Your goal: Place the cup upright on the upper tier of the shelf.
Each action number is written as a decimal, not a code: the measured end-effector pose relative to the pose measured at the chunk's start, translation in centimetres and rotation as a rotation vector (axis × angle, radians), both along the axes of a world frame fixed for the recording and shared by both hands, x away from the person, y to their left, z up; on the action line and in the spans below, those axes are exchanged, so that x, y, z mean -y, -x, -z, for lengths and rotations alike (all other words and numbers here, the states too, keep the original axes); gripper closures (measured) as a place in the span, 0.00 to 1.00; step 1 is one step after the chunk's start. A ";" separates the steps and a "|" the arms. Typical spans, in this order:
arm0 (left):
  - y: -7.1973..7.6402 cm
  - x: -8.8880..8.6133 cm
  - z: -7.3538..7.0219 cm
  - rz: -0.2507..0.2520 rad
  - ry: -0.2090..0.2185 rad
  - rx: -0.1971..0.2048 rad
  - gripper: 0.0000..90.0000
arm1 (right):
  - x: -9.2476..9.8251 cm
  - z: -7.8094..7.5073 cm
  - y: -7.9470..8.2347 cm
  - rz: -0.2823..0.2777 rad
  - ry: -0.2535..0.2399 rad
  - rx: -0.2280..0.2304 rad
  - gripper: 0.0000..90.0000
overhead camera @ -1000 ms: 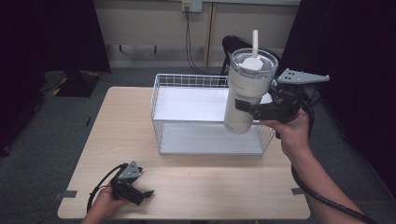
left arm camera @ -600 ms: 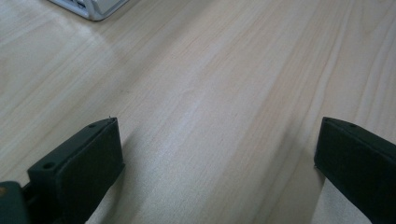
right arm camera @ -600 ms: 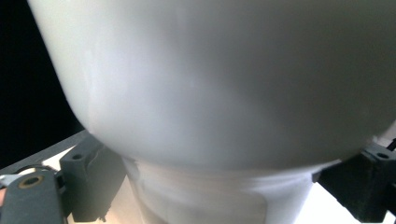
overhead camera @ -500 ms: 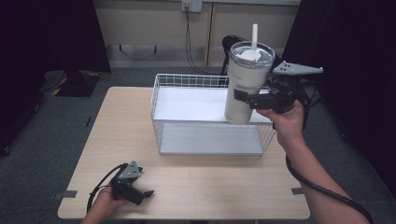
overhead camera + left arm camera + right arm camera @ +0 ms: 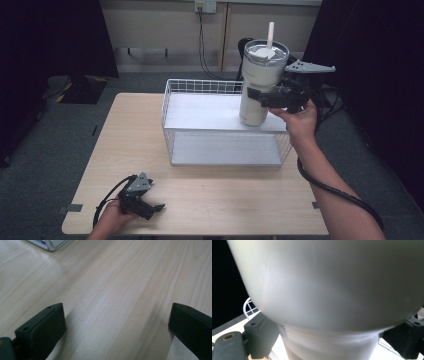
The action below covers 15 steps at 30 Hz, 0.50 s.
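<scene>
Over the far right corner of the wire basket (image 5: 172,125), the right gripper (image 5: 257,98) has the big white tumbler (image 5: 260,85) clamped around its narrower lower body, jaws pressed on either side (the right gripper view shows them hugging it). The tumbler stays upright, straw (image 5: 270,35) poking up from the lid, and compared with a second ago it has travelled farther from the person, its base now hanging above the basket's white floor rather than at the near right rim. Down at the near left of the table (image 5: 125,135), the left gripper (image 5: 156,207) hasn't budged: jaws spread wide, nothing between them, resting on the wood.
</scene>
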<state>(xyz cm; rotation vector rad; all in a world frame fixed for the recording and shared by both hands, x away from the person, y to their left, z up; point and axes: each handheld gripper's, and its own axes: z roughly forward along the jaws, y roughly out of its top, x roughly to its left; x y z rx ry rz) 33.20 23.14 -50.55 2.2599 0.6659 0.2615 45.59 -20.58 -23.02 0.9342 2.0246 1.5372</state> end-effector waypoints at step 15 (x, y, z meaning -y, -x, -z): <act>0.0 0.0 0.0 0.000 0.000 0.001 0.01 | -1.0 1.2 -2.0 0.045 0.000 -0.005 0.11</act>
